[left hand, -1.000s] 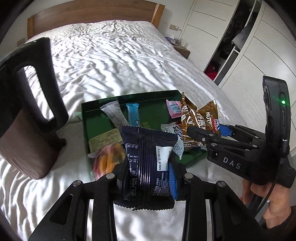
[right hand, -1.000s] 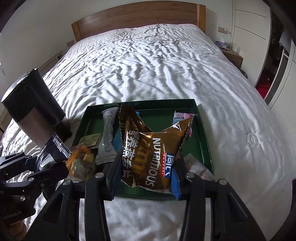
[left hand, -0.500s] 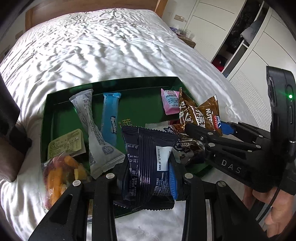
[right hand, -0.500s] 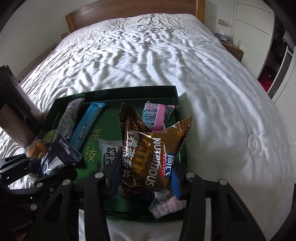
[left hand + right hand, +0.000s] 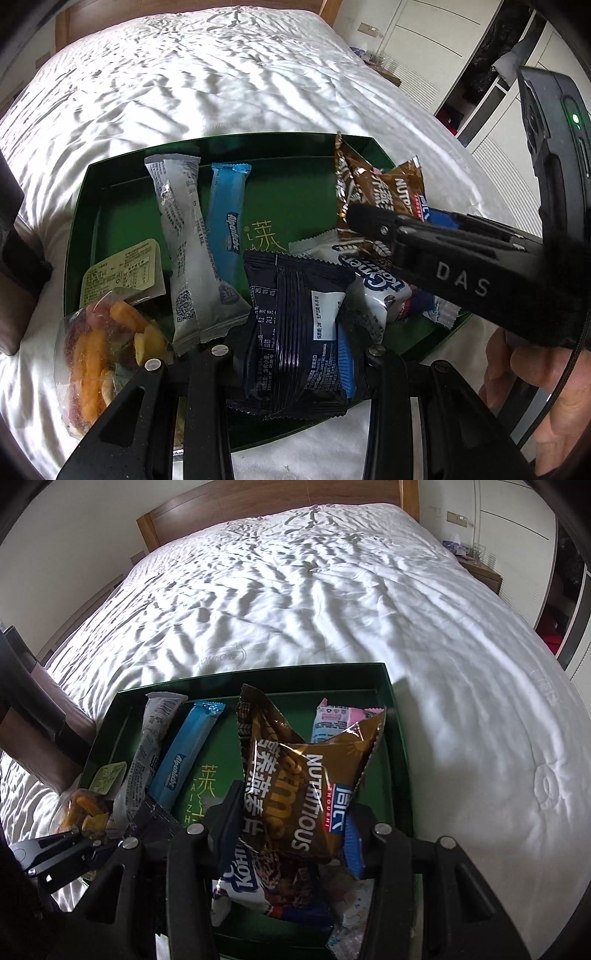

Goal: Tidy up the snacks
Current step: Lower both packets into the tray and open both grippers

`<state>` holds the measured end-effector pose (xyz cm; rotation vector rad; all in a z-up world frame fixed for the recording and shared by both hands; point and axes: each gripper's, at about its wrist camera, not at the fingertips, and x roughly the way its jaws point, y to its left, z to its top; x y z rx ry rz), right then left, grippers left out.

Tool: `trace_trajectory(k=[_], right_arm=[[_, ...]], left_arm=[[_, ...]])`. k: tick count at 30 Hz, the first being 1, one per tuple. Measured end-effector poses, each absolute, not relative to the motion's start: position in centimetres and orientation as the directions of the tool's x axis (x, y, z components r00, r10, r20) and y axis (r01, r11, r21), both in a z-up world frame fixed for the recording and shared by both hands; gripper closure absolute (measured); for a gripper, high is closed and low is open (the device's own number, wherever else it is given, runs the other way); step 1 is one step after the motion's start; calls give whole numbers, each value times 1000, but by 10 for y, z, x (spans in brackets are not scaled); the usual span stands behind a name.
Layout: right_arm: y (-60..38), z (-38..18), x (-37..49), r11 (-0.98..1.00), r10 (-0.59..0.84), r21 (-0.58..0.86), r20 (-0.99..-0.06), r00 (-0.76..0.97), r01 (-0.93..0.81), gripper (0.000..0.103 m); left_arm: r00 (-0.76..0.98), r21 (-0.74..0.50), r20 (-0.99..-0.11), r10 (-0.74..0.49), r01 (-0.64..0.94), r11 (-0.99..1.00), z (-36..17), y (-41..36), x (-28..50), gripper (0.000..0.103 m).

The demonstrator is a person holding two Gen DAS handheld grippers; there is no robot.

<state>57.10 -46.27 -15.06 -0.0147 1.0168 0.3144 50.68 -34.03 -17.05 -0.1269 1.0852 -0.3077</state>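
Placing step: left hand-held gripper clamps dark blue packet over green tray on bed, right hand-held gripper clamps brown oat bag above tray's right side; next, prob lower & release into free spots.

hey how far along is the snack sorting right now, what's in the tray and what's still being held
Done: the grey stick pack, blue bar and pink packet already lie in the green tray. In hand: the left gripper grips a dark blue packet, the right gripper a brown oat packet, both over the tray. Left: releasing those two.
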Motion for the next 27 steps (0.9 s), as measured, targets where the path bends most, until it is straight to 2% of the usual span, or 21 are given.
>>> trace_trajectory(k=[4,5,10,11,12,14,25,27], right_arm=[[-453,-155,581,954,252,132,-837,485,-268,74],[-450,-156,582,954,250,129,-838,485,-269,70],[-440,-160,587,950,263,136,-835,484,-281,64],[-439,-159,587,949,267,139,-832,487,-282,58],[-439,-158,587,948,272,142,-827,492,-285,43],[-438,-155,586,951,263,131,-821,507,-281,25],[-450,-140,577,962,231,107,-807,544,-250,18],[-454,-134,573,968,215,97,-798,563,-232,0]], left_arm=[[434,-244,-849,-301,183,952,-173,-341,508,73],[435,-244,-848,-302,184,952,-173,-342,508,72],[440,-259,-844,-308,168,951,-174,-340,508,71],[441,-263,-842,-310,166,950,-173,-340,507,71],[443,-263,-841,-310,166,950,-173,-340,507,70],[445,-269,-838,-315,165,949,-172,-339,508,66],[489,-245,-825,-284,145,959,-157,-339,497,45],[506,-234,-818,-273,141,962,-153,-338,495,44]])
